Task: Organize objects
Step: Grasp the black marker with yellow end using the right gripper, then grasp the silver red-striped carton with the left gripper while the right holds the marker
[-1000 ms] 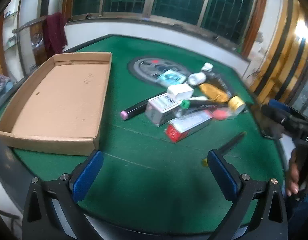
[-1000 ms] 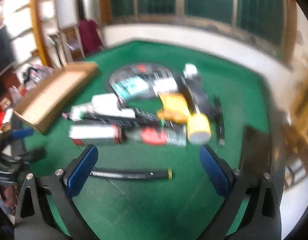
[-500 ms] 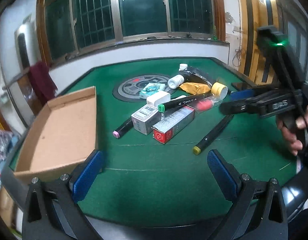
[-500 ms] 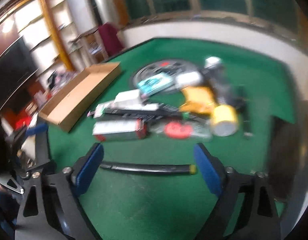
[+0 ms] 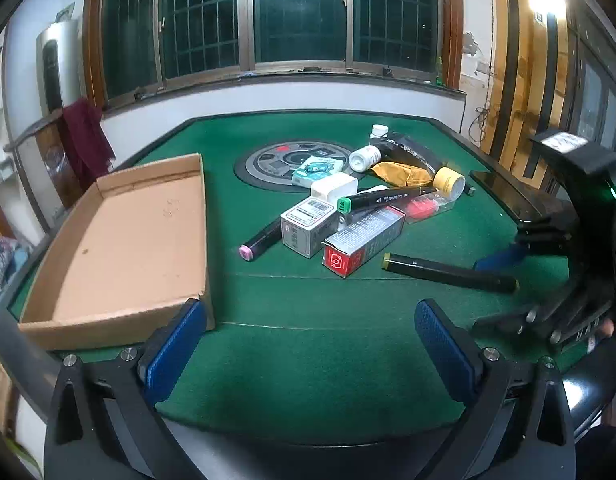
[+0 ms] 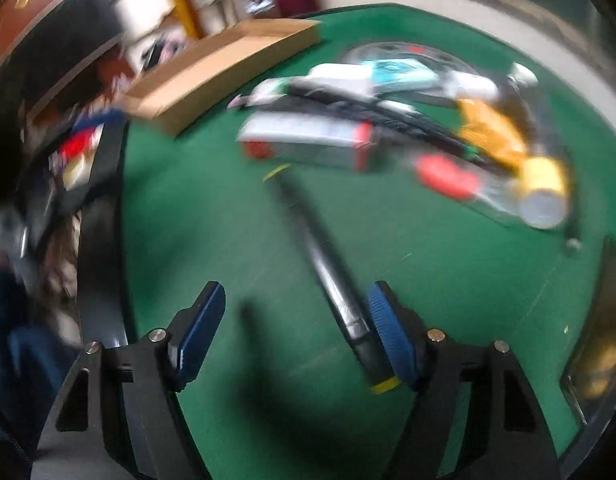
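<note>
An empty cardboard tray [image 5: 119, 236] lies on the left of the green table; it also shows in the right wrist view [image 6: 223, 68]. A pile of objects sits mid-table: a red-ended box [image 5: 364, 240], a white box [image 5: 305, 224], a green-capped marker [image 5: 384, 198], a pink-capped marker [image 5: 259, 240]. A black marker with yellow ends [image 5: 448, 272] lies apart on the right. My right gripper [image 6: 293, 340] is open, low over the table, with this marker [image 6: 328, 268] between its fingers, against the right pad [image 6: 392, 344]. My left gripper [image 5: 308, 344] is open and empty near the front edge.
A round grey disc [image 5: 291, 160], a teal packet [image 5: 318, 168], a white bottle [image 5: 364, 158], a yellow pouch [image 5: 400, 174] and a yellow-capped tube [image 5: 448, 182] lie further back. A black phone [image 5: 508, 196] rests at the right edge. Windows and a wall stand behind.
My right gripper has swung in low over the table and now straddles the black marker's end. The marker has turned on the felt. The left view has shifted to the right.
</note>
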Motion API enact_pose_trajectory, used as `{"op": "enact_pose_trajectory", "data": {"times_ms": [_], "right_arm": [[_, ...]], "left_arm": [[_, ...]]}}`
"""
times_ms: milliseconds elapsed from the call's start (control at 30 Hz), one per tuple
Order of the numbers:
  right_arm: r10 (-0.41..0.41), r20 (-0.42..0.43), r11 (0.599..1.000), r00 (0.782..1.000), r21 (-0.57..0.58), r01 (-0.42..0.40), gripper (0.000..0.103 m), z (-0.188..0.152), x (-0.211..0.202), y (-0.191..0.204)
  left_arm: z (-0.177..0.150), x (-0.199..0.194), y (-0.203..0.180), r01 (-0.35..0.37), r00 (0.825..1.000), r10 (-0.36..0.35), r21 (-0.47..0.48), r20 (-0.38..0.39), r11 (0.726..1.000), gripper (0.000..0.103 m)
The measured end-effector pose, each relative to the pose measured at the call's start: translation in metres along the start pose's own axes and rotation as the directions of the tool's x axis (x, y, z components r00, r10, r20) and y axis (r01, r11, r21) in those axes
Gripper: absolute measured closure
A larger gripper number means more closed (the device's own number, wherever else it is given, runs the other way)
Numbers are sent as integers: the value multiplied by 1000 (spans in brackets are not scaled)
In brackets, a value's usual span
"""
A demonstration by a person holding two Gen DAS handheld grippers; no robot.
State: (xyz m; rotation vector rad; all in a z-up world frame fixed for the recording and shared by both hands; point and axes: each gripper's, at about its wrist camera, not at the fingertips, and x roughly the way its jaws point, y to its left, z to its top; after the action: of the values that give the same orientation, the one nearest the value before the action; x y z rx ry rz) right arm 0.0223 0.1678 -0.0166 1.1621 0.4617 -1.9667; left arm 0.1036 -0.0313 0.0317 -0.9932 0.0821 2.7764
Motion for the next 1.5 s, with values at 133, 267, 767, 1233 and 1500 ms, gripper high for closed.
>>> {"op": "enact_pose_trajectory", "data": {"times_ms": [133, 267, 767, 1233, 1500], "right_arm": [[-38, 13, 999, 999, 34, 38, 60, 9, 5, 3], [-78, 4, 991, 997, 107, 77, 90, 26, 13, -8], [-7, 235, 901, 972, 424, -97, 91, 6, -26, -63], [-11, 210, 877, 978, 473, -92, 91, 1, -17, -76], [-25, 191, 875, 981, 478, -71, 91, 0, -13, -78]], "left_arm": [[-2, 1, -3, 29, 999, -29, -9, -15, 1000, 2], [0, -4, -3, 38, 999, -38, -2, -10, 999, 2], [60, 46, -24, 195, 974, -170, 169, -152, 966, 29], [73, 97, -38, 241, 950, -171, 263, -262, 934, 60], [69, 121, -59, 190, 947, -72, 367, -312, 911, 59]]}}
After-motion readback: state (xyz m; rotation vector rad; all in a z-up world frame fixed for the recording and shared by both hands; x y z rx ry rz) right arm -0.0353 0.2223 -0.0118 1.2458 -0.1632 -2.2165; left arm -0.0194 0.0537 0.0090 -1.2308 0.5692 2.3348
